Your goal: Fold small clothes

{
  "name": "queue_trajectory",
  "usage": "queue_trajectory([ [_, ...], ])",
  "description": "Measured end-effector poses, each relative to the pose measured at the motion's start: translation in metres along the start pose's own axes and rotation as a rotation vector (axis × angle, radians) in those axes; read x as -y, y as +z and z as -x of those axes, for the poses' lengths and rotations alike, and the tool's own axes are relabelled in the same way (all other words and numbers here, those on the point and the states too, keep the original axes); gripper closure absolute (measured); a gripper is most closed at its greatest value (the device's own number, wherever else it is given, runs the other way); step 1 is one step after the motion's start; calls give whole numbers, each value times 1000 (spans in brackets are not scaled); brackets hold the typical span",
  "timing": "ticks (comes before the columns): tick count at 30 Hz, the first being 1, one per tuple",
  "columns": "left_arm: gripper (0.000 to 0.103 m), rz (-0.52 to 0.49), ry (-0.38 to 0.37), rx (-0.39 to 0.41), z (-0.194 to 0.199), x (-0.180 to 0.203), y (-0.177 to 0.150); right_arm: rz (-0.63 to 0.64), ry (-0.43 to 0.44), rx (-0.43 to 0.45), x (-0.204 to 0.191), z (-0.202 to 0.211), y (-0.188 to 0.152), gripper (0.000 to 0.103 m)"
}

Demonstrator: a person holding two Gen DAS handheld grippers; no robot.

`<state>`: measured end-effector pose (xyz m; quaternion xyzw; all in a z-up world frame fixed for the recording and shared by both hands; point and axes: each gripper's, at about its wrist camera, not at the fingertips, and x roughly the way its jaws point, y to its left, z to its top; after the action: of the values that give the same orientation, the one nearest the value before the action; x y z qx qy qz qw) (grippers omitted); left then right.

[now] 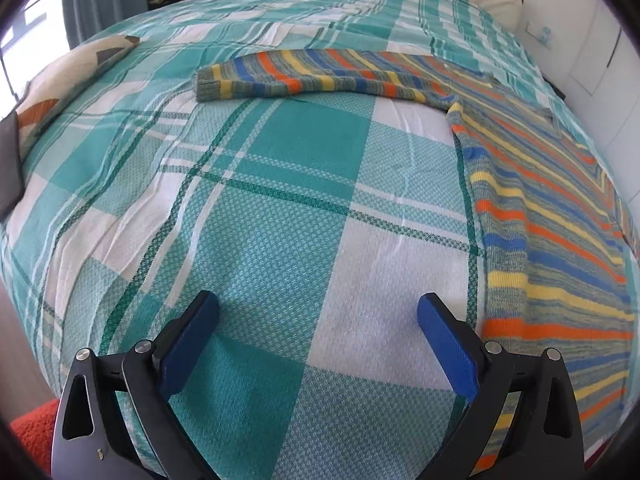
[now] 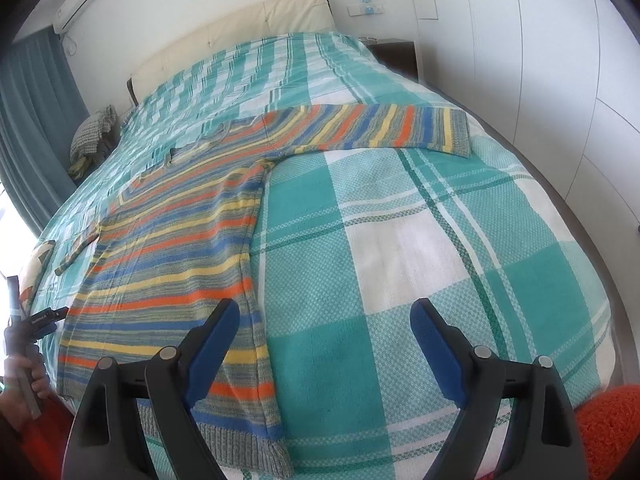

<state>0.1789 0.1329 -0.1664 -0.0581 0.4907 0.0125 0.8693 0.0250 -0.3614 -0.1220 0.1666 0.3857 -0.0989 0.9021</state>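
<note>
Left wrist view: the left tool (image 1: pixel 318 312) hangs over a bed (image 1: pixel 248 208) covered in a teal and white plaid cover, its two blue-padded fingers (image 1: pixel 192 344) spread wide with nothing between them, only bare cover below. A striped knit sweater (image 1: pixel 560 248) in orange, yellow, blue and grey lies flat on the cover at the right. Its near side edge runs just beside the right-hand finger. One sleeve (image 1: pixel 304 78) stretches out leftward across the bed, its cuff ending well short of a patterned pillow (image 1: pixel 60 92) at the left edge. Between the sleeve and the tool is a broad stretch of open cover. A white wall (image 1: pixel 600 60) borders the far right.

Right wrist view: the right tool (image 2: pixel 324 320) also stands open and empty. Its left-hand finger (image 2: pixel 212 348) hovers over the sweater's (image 2: pixel 168 248) lower corner, near the grey ribbed hem (image 2: pixel 240 440); the other finger is above bare plaid. The other sleeve (image 2: pixel 380 128) reaches rightward, its cuff close to the bed's right edge. This view alone shows the cream headboard (image 2: pixel 240 36), white wardrobe doors (image 2: pixel 560 60), a blue curtain (image 2: pixel 36 100), and at far left a hand (image 2: pixel 28 376) holding the other tool's handle.
</note>
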Motion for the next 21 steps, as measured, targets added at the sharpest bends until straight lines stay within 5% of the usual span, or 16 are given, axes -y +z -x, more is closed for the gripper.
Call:
queue_trajectory([
  [6,0,-57,72,28,-7,11,-7,-14,0,-50,3,-13,-5,16],
  [21,0,-53,71,31,-7,8,-8,-55,-9,-91,11,-23,-9,16],
])
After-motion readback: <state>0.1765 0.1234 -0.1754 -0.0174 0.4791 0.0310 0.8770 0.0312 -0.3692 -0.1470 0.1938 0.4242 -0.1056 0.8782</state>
